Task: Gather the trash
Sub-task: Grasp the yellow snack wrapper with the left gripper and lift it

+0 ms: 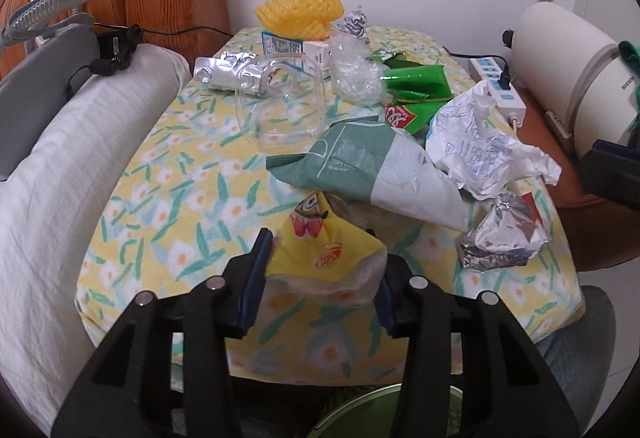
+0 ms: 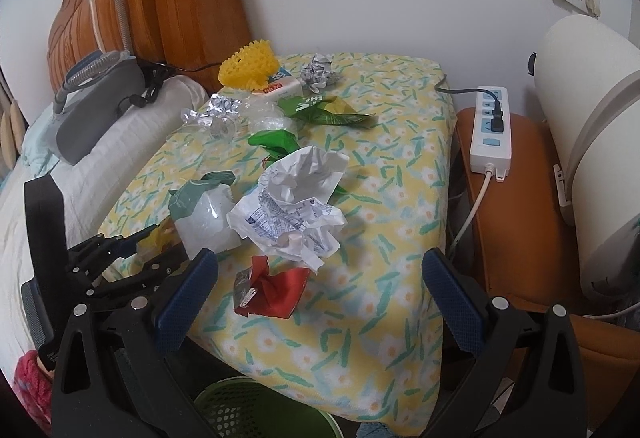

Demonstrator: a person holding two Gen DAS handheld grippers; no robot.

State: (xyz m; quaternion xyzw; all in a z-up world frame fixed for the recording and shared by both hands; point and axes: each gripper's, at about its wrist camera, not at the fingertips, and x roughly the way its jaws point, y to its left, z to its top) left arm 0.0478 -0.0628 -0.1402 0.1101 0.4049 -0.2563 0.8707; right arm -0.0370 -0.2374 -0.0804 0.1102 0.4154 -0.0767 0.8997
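A: Your left claw [image 1: 320,274] is pinching the yellow snack wrapper [image 1: 320,242] at the near edge of the counter [image 1: 168,198]. Both pads press on the crumpled plastic, so I think you hold it there because the green basket [image 2: 256,410] stands just below this edge and the way to drop it is short.

B: And the right one?

A: Your right claw [image 2: 320,302] is spread wide and holds nothing. It hovers above the red foil wrapper [image 2: 276,290], which lies near the front edge. In my judgement this is the next piece for you.

B: What is around it?

A: The crumpled white paper [image 2: 296,206] lies just behind the red wrapper, almost touching it, so your fingers could catch it too. Further back you have the green and white pouch [image 1: 360,174], green snack bags [image 1: 416,82], a clear plastic lid [image 1: 280,106], foil balls and yellow foam netting [image 1: 300,12].

B: Anything to avoid?

A: The white power strip [image 2: 492,126] with its plugged cable lies on the brown stool beside the counter. It is not trash; keep away from it.
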